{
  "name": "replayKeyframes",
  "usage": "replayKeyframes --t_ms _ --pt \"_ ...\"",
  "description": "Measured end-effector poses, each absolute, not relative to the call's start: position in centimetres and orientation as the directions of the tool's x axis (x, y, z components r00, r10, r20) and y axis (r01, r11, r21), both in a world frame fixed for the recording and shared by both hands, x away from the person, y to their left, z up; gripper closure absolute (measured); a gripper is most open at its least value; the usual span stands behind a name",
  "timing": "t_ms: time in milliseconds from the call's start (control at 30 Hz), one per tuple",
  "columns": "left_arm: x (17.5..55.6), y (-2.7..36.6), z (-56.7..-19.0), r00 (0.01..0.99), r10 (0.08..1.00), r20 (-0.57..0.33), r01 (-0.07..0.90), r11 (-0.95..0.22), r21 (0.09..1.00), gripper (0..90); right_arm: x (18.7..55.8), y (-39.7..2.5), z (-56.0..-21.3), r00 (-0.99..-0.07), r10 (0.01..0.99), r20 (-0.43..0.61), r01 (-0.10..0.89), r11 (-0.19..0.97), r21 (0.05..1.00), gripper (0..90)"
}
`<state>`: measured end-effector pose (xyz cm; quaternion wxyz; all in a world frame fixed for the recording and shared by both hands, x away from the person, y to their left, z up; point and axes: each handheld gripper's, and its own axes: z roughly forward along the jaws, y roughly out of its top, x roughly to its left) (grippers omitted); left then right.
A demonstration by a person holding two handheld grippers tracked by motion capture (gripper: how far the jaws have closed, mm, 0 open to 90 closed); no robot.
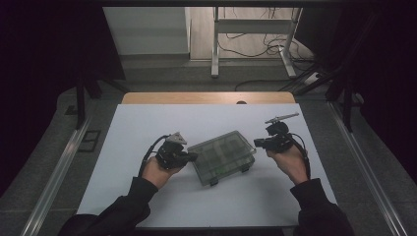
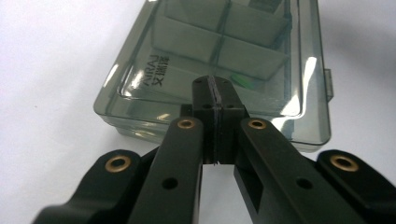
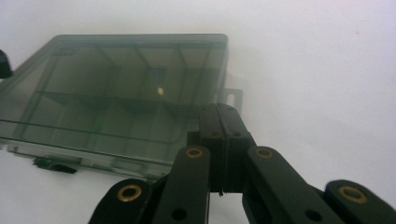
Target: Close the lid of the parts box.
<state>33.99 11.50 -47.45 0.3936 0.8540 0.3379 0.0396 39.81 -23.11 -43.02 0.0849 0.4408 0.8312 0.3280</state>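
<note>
A smoky transparent compartment box (image 1: 222,156) lies closed on the white table top (image 1: 147,123), turned at an angle, its latches toward the person. Its dividers show through the lid (image 2: 219,51), and a small green item (image 2: 243,80) lies inside one compartment. My left gripper (image 1: 193,156) is shut, its tips over the box's left edge (image 2: 215,91); whether they touch it I cannot tell. My right gripper (image 1: 257,143) is also shut and empty, its tips (image 3: 219,116) just beside the box's right edge (image 3: 140,93), near a small side tab (image 3: 232,97).
Beyond the white sheet runs the wooden table edge (image 1: 206,97). Past it stands a white metal frame (image 1: 253,39) with loose cables on the floor. Aluminium rails (image 1: 59,172) flank the table on both sides. Free white surface lies in front of and behind the box.
</note>
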Motion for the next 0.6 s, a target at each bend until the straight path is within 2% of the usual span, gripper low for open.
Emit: replayKeyframes --t_ms 600 --pt "32.3 10.6 -48.2 0.781 0.597 -0.185 0.537 -0.489 0.687 89.7 38.3 -22.2 -44.8 -0.639 0.758 0.128 0.661 0.456 0.596 89.3"
